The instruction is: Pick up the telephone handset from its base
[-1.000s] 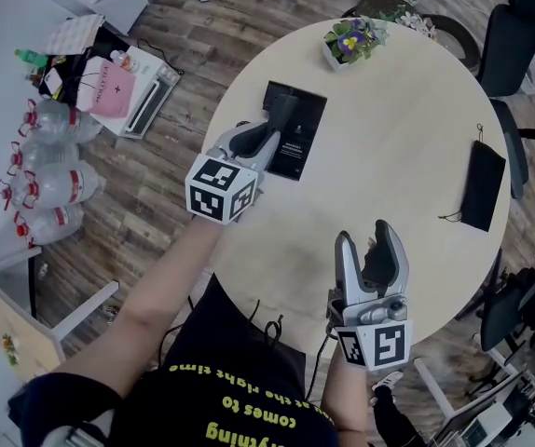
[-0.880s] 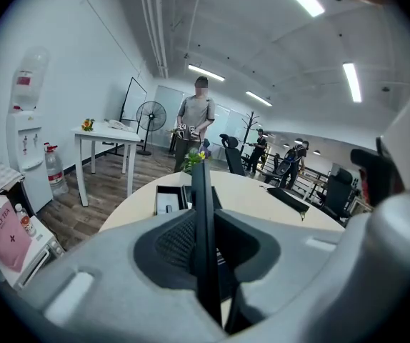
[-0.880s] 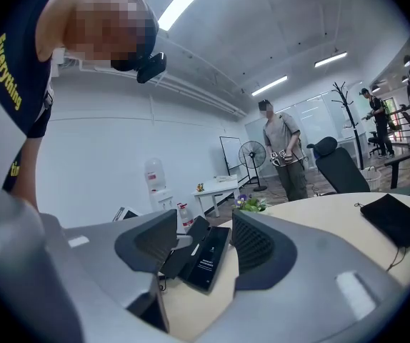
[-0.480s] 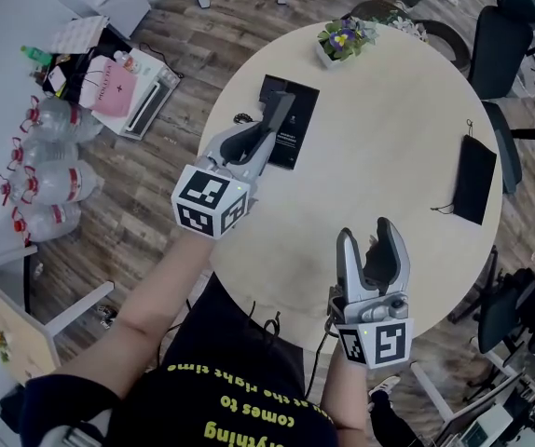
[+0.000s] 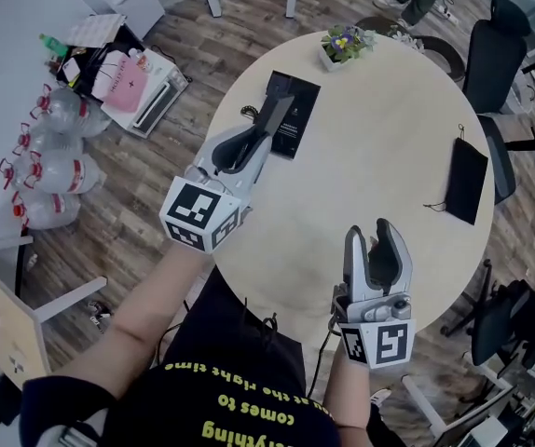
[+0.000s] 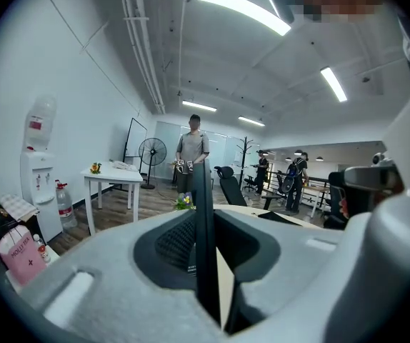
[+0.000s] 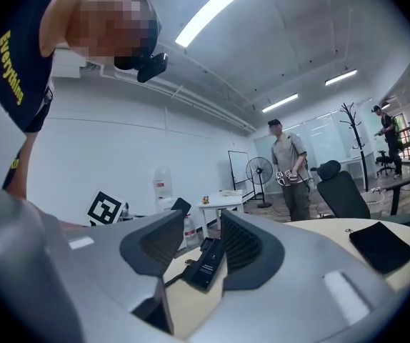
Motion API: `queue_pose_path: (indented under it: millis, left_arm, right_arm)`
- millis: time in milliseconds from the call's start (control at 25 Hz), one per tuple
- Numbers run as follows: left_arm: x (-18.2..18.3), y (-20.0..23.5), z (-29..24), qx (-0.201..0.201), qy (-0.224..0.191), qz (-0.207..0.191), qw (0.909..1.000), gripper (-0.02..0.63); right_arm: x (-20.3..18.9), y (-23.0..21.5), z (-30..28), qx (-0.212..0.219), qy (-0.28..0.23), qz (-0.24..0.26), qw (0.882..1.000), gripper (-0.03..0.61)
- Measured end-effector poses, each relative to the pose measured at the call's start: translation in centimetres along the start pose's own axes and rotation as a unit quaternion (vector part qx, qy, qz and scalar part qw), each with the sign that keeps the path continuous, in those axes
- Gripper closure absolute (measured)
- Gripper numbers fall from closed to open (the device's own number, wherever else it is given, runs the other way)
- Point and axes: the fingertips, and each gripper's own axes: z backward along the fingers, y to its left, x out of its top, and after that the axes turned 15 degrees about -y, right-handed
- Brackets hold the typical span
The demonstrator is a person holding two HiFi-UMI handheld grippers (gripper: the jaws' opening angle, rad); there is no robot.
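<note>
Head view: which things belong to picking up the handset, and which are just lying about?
Job: handset, clamped in the left gripper; its base on the table.
Lying about: flower pot, black pouch, water bottles, pink bag.

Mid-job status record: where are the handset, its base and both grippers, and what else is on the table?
handset: held by left gripper, lifted above its base
base: flat on round table
left gripper: jaws shut on handset
right gripper: empty, jaws closing, over table's near edge
other items: flower pot at far edge; black pouch at right
</note>
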Motion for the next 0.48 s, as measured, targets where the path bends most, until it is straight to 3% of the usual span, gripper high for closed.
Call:
queue_pose_path:
  millis: [240,480]
  left_arm:
    - [3.2,-1.4,3.3,0.023,-0.037,-0.027,0.9987,0.534]
    - [6.0,-3.5,6.5,0.038,-0.069,-0.044,0.9959,0.534]
  right_arm:
    - [2.4,1.1,2.4,0.004,-0.024,0.02,0.999,0.467]
    - [4.6,1.5,4.4,0.017,-0.044,0.036,0.998,0.489]
